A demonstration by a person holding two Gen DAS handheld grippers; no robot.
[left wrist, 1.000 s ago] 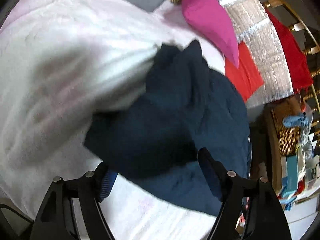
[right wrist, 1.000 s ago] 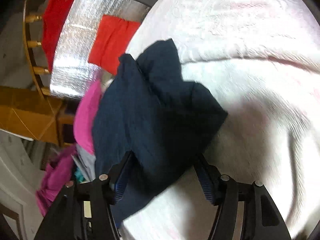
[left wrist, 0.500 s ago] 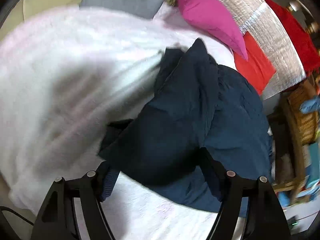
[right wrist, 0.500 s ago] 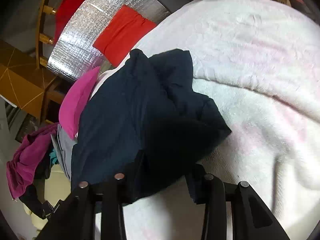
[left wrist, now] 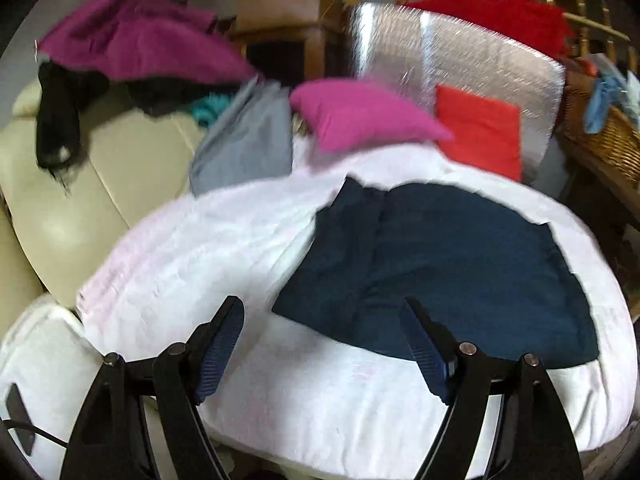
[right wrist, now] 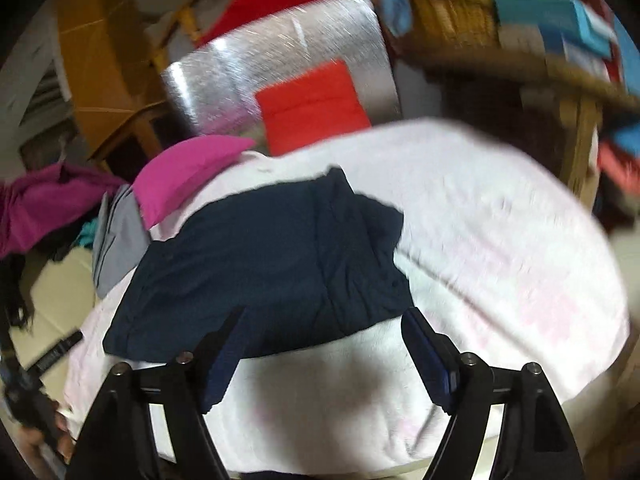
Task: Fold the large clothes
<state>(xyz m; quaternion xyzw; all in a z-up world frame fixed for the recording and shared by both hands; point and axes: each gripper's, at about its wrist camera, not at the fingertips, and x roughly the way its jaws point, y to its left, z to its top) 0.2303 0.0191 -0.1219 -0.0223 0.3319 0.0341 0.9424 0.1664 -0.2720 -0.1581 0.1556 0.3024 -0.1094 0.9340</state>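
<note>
White blanket [left wrist: 224, 248] under navy garment [left wrist: 440, 264], beyond both jaws, untouched.

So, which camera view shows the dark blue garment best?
The left wrist view. There the folded dark blue garment lies almost whole on the white blanket, only its near edge behind a fingertip. In the right wrist view the garment is blurrier, and the fingertips hide more of its near edge.

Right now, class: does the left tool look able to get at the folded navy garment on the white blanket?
Probably yes. The left tool is opening, nothing between its fingers, and the navy garment lies uncovered on the white blanket just ahead.
</note>
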